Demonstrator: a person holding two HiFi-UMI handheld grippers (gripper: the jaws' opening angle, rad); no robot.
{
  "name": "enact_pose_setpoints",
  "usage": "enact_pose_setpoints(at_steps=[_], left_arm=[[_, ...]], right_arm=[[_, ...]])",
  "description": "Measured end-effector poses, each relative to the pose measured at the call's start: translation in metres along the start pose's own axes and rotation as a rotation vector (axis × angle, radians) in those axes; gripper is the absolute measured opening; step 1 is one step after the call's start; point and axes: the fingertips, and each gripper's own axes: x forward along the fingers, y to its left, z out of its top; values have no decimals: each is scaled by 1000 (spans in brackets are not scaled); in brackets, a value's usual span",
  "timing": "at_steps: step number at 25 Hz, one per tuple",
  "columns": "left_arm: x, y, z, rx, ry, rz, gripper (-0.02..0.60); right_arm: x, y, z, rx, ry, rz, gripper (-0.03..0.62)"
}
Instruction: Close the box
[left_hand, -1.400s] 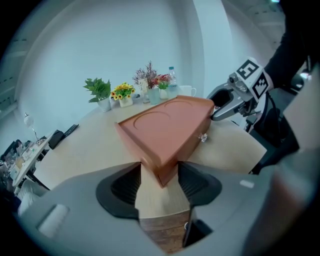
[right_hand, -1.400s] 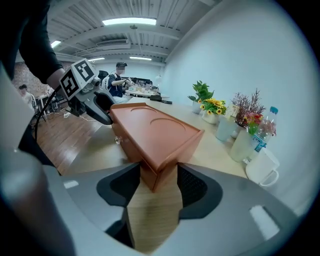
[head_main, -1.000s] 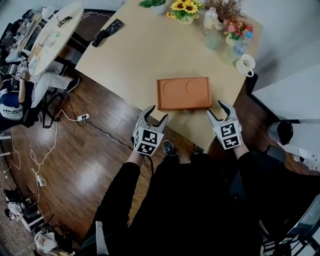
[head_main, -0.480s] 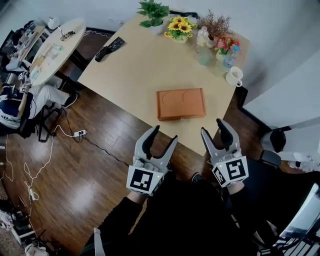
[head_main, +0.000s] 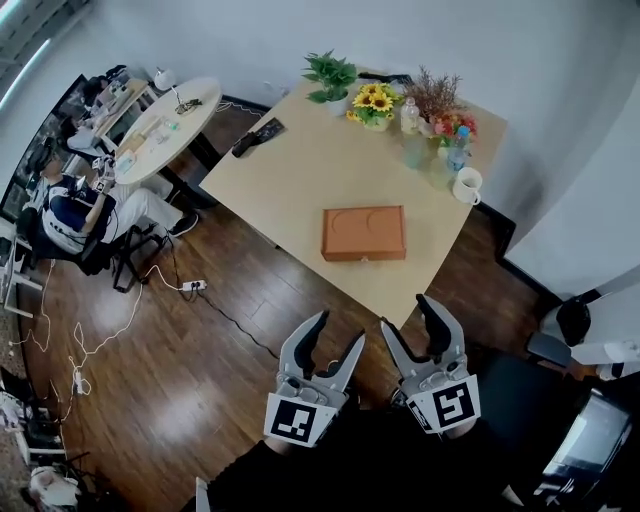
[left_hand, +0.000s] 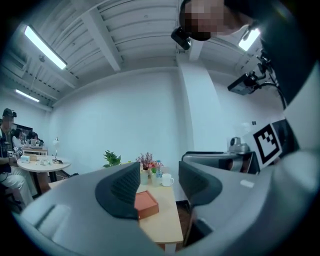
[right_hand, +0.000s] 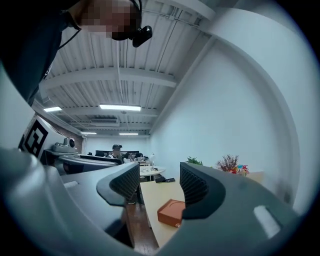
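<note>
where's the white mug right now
In the head view the white mug stands at the wooden table's right edge, just nearer than the blue-capped bottle.

The box (head_main: 364, 232) is orange-brown, the table (head_main: 300, 170) pale tan, the sunflowers (head_main: 377, 98) yellow, the mug (head_main: 466, 185) white.

Tan table (head_main: 290, 180): along far edge a potted plant (head_main: 330, 75), sunflowers (head_main: 375, 103), dried flowers (head_main: 435, 95), clear bottle (head_main: 409, 115), glass (head_main: 416, 151), blue-cap bottle (head_main: 458, 152); white mug (head_main: 466, 186) nr the corner. Black remote-like item (head_main: 258, 137) at table's other edge. Round white table (head_main: 165, 115) beyond, cluttered, w/ a person (head_main: 75, 215) seated beside it. Power strip (head_main: 192, 286) + loose cables (head_main: 95, 325) on dark wood floor (head_main: 180, 390).
</note>
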Motion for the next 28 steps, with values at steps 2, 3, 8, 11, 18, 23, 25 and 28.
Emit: enact_pose_setpoints(at_steps=[2,3,8,11,18,23,25,28], left_arm=[[-5,-3,4,5,-16,-8,222],[-7,-4,6,7,-23,-18,221],[-17,3,22,1,-66,-65,216],[-24,16,27,-10,-90,-69,216],[-26,30,25,-14,-90,-80,216],[-28,23,23,-17,-85,-106,216],[-30,21,23,-15,-81,-106,216],[-32,21,22,-14,-79,-100,216]], right_arm=[[-8,4,2,2,-8,-13,244],[-10,5,5,-1,-14,-23,244],[-9,14,31,-35,-59,-73,218],[0,27,38,-69,-69,-69,216],[12,39,34,-93,-40,-76,216],[8,40,32,-91,-38,-81,215],[5,41,31,-89,-36,-81,215],[2,43,31,-93,-36,-80,215]])
